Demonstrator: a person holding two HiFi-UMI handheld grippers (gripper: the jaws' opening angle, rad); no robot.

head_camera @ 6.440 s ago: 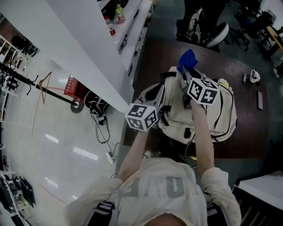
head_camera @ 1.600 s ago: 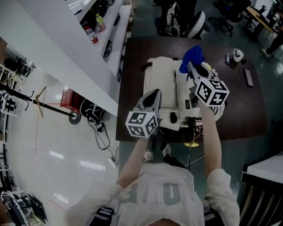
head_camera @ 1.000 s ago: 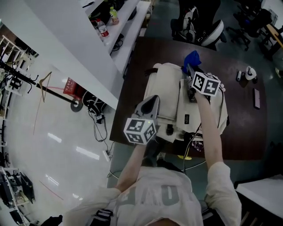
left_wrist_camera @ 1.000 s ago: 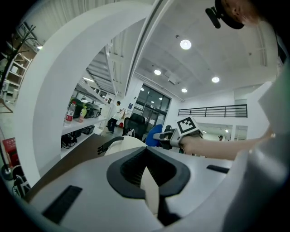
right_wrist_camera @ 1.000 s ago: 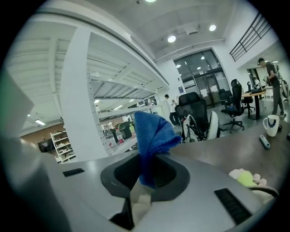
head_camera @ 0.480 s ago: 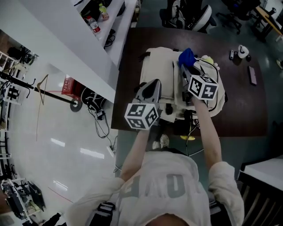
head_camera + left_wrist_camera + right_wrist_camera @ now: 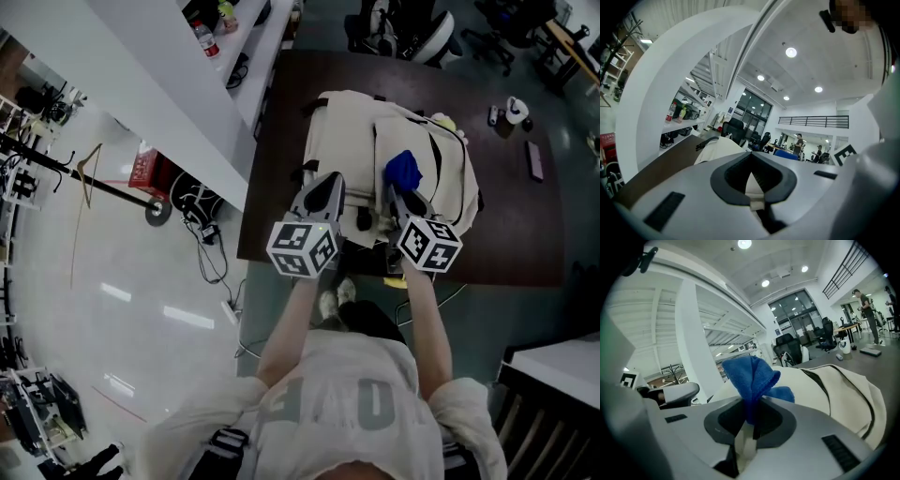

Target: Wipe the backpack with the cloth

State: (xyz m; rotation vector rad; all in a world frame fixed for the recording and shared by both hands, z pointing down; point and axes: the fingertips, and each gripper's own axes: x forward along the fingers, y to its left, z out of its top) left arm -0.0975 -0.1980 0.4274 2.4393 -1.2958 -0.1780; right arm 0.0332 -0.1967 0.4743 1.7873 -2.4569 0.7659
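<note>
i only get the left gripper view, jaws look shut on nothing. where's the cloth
observer: the blue cloth is pinched in the right gripper, whose jaws are shut on it.
operator: is it over the bag
observer: yes, the head view shows it above the near half of the cream backpack. i can't confirm contact.
operator: and where's my left gripper
observer: the left gripper hangs over the backpack's near left corner, beside the right one.

Blue cloth (image 7: pixel 403 171) over flat cream backpack (image 7: pixel 342 141)
</note>
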